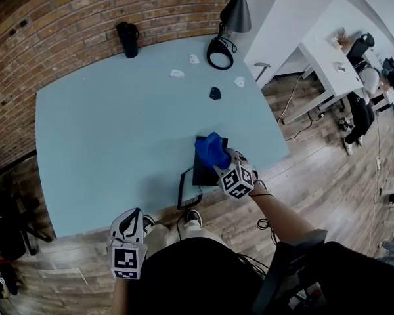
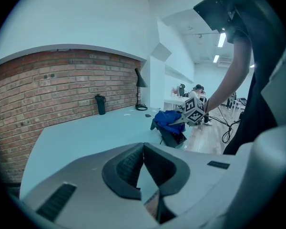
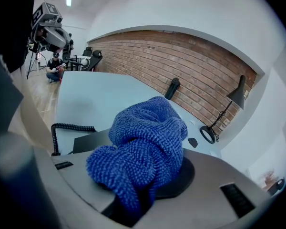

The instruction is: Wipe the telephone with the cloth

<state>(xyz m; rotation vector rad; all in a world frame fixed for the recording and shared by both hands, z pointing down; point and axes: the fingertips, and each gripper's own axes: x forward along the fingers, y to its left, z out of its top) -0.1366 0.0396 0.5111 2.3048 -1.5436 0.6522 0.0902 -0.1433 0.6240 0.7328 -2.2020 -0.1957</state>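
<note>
The black telephone (image 1: 205,171) sits at the table's near edge, its coiled cord (image 3: 69,127) trailing to the left. A bunched blue cloth (image 1: 211,149) rests on top of the phone, and my right gripper (image 1: 222,165) is shut on it. In the right gripper view the cloth (image 3: 148,147) fills the jaws and hides the fingertips, with the telephone (image 3: 93,140) just beyond. My left gripper (image 1: 130,223) hangs below the table's front edge, away from the phone. Its jaws (image 2: 143,147) are shut with nothing in them. From there the cloth (image 2: 168,118) and telephone (image 2: 174,136) show ahead to the right.
A black tumbler (image 1: 127,39) stands at the back by the brick wall. A black desk lamp (image 1: 235,12) with a ring base (image 1: 220,52) stands at the back right. A small black object (image 1: 215,92) and white scraps (image 1: 176,73) lie nearby. A person (image 1: 364,77) sits by white desks.
</note>
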